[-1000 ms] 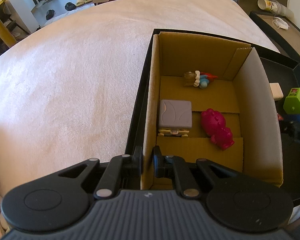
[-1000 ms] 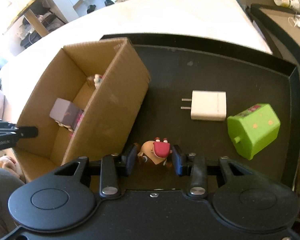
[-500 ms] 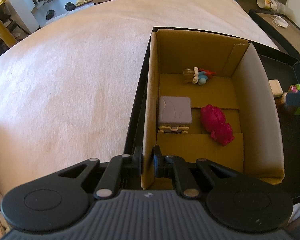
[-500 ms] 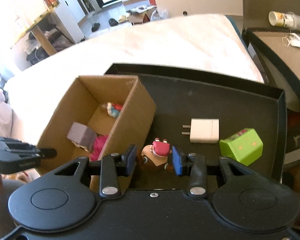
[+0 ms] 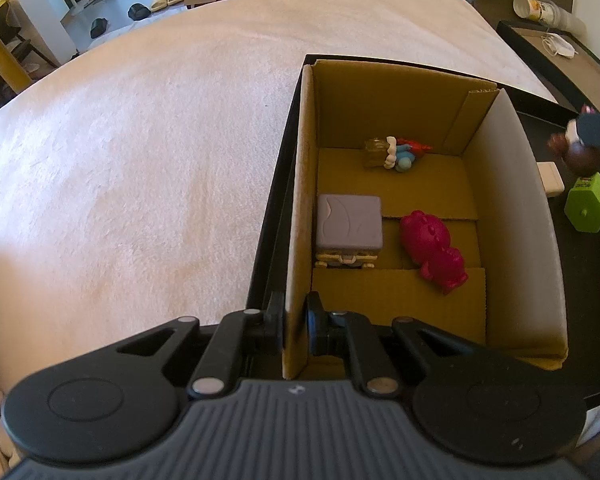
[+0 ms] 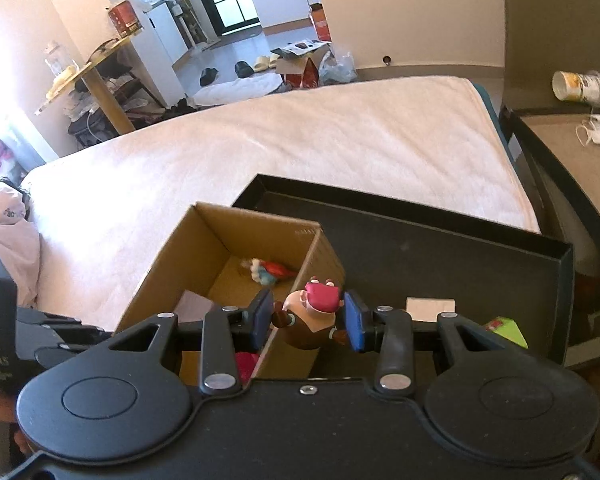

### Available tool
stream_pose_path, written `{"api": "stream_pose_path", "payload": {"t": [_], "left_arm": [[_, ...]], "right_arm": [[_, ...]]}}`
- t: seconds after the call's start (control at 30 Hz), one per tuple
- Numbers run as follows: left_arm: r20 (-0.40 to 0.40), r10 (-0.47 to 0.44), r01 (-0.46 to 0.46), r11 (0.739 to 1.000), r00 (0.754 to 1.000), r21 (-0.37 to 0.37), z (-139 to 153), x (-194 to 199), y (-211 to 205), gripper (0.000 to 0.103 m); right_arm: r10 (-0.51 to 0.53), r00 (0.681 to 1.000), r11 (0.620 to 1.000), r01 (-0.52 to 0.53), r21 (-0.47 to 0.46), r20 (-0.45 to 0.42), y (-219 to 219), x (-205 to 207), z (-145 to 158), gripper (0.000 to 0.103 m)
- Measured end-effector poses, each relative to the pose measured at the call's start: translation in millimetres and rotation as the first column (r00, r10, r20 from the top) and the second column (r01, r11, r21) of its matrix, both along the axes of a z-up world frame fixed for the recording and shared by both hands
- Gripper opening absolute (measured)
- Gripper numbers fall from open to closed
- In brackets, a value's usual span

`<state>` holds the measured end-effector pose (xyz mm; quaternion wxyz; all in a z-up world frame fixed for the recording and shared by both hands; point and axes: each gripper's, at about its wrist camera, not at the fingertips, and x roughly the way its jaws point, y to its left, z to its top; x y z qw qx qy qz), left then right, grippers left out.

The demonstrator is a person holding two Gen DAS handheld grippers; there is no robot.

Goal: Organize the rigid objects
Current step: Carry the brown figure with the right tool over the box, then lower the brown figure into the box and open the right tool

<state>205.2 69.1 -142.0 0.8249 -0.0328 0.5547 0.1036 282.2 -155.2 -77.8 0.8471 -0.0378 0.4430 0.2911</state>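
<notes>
My left gripper is shut on the near left wall of the open cardboard box. Inside the box lie a grey block toy, a magenta bear figure and a small blue-and-red figure. My right gripper is shut on a brown figurine with a red cap and holds it in the air over the box's right wall. The figurine also shows at the right edge of the left wrist view.
The box stands in a black tray on a white bed. A white charger and a green house-shaped toy lie in the tray right of the box. A side table with a cup and mask stands at the right.
My right gripper has lifted the figurine off the tray and carried it up and left toward the box. My left gripper has kept its hold on the box wall.
</notes>
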Motion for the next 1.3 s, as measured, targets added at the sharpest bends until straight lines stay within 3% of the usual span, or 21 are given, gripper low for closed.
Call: {"api": "stream_pose_path", "payload": {"t": [0.3,0.53,0.9,1.13,1.3], "left_arm": [[0.006,0.005,-0.005,1.0,1.0,-0.016,-0.4,0.3,2.3,0.01],[0.01,0.004,-0.003,0.999,1.0,-0.034,-0.6,-0.1,5.2,0.01],[0.022,-0.001,0.002,0.999,1.0,-0.053,2.9,0.0,8.3,0.01],[0.022,-0.004,0.005,0.999,1.0,-0.05,3.8,-0.8,8.1,0.01],[0.022,-0.004,0.005,0.999,1.0,-0.044,4.7,0.7,7.1,0.01]], "right_arm": [[0.04,0.999,0.999,-0.04,0.002,0.019,24.5,9.2,13.6,0.038],[0.07,0.998,0.998,-0.07,-0.004,-0.003,47.2,12.0,6.8,0.038],[0.093,0.995,0.99,-0.096,-0.102,-0.035,77.0,10.8,-21.0,0.038],[0.095,0.995,0.975,-0.092,-0.201,0.008,85.3,6.9,-29.0,0.039],[0.082,0.996,0.977,-0.074,-0.2,0.03,82.4,8.4,-25.8,0.039]]}}
